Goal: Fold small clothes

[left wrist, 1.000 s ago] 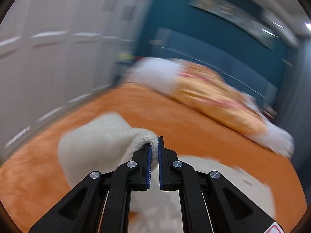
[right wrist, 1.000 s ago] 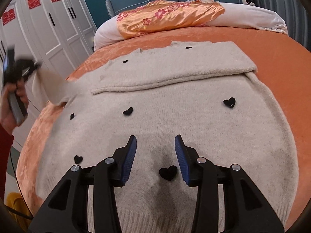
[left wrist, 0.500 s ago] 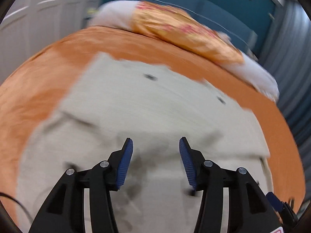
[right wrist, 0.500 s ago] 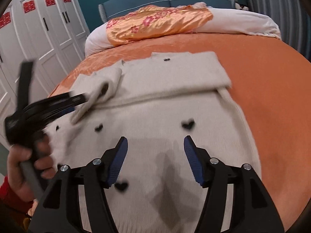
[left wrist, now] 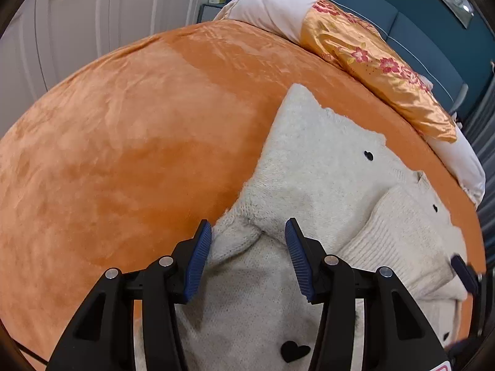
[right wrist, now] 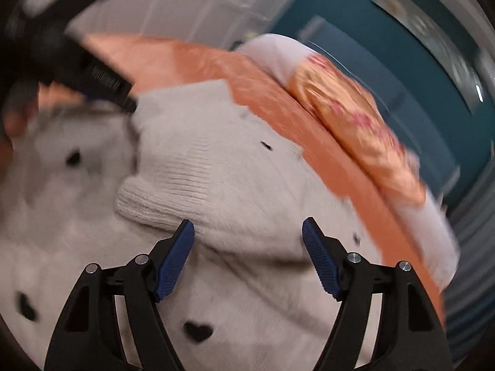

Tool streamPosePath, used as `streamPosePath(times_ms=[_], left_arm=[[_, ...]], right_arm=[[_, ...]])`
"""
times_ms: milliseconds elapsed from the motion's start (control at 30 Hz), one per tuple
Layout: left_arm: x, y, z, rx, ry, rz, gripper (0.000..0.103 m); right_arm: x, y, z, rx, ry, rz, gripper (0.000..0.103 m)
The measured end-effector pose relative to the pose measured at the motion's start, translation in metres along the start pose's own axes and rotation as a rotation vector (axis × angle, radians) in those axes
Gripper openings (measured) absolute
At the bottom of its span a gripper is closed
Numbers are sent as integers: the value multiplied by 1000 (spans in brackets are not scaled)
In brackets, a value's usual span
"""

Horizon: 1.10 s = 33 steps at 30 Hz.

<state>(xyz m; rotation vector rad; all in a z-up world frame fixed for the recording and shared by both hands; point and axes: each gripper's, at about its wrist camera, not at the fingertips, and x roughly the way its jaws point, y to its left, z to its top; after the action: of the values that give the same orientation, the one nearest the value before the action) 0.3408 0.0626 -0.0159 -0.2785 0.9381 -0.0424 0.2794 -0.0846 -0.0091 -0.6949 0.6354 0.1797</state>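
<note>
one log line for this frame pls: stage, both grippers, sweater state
stage: folding sleeves | left gripper: open, over sweater shoulder fold | right gripper: opening, nothing gripped, above folded sleeve cuff | surface: orange bedspread

both hand-held grippers same build: left hand-held gripper (left wrist: 248,255) and right hand-held gripper (right wrist: 248,255) have black skeletal arms with triangular cutouts, silver screws at the pivots, ribbed blue pads (left wrist: 198,264). pink-edged sticker at left's lower right corner.

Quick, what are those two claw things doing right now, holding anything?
Left gripper: jaws open, holding nothing, straddling a fold of the cream sweater.
Right gripper: jaws opening, empty, above the sweater's folded sleeve.
</note>
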Motion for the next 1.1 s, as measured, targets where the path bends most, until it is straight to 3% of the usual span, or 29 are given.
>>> streamPosePath(times_ms=[100, 200, 267, 300, 333, 367, 433, 467, 500, 567, 600, 633, 700, 867, 900, 967, 1000, 1033, 1100], left_arm=[[3, 1, 2, 3, -1, 0, 49], [-5, 4, 7, -18, -10, -35, 47], [-16, 3, 11, -45, -21, -102, 46], [-21, 2, 14, -61, -24, -148, 46], [-24, 0, 15, -74, -22, -180, 46], [-24, -3, 17, -84, -11, -212, 46], [-14, -10, 17, -106, 29, -245, 46], [-6, -13, 16, -130, 54, -248, 46], [-2, -16, 15, -142, 61, -243, 46], [5, -19, 15, -163, 54, -214, 46], [6, -18, 16, -178, 48, -206, 46], [9, -17, 16, -191, 46, -201, 46], [14, -13, 19, -225, 49, -191, 46], [22, -10, 26, -258, 33, -162, 46], [23, -11, 27, -251, 24, -150, 46], [24, -16, 31, -216, -6, -97, 23], [24, -19, 33, -193, -21, -80, 3], [24, -21, 36, -169, -33, -77, 0], [17, -24, 43, -143, -78, -81, 0]], right_arm=[[12, -5, 6, 13, 23, 118, 15], [1, -52, 5, 298, -42, 179, 9], [-21, -111, -22, 647, -113, 193, 9], [-28, -143, -52, 865, -143, 216, 10], [-30, -160, -76, 1002, -148, 224, 10], [-24, -180, -116, 1208, -119, 223, 10], [-3, -195, -167, 1400, 17, 194, 10], [6, -196, -185, 1429, 93, 172, 10], [8, -196, -193, 1432, 111, 177, 10], [0, -198, -196, 1423, 85, 180, 14], [-4, -201, -194, 1407, 72, 168, 23], [-9, -202, -193, 1393, 58, 154, 39], [-9, -204, -189, 1380, 48, 138, 51], [9, -204, -193, 1407, 99, 151, 51], [16, -204, -191, 1406, 109, 135, 51], [21, -205, -184, 1382, 115, 108, 43], [24, -206, -179, 1360, 118, 105, 22], [27, -207, -172, 1337, 123, 118, 10], [11, -215, -155, 1298, 25, 127, 9]])
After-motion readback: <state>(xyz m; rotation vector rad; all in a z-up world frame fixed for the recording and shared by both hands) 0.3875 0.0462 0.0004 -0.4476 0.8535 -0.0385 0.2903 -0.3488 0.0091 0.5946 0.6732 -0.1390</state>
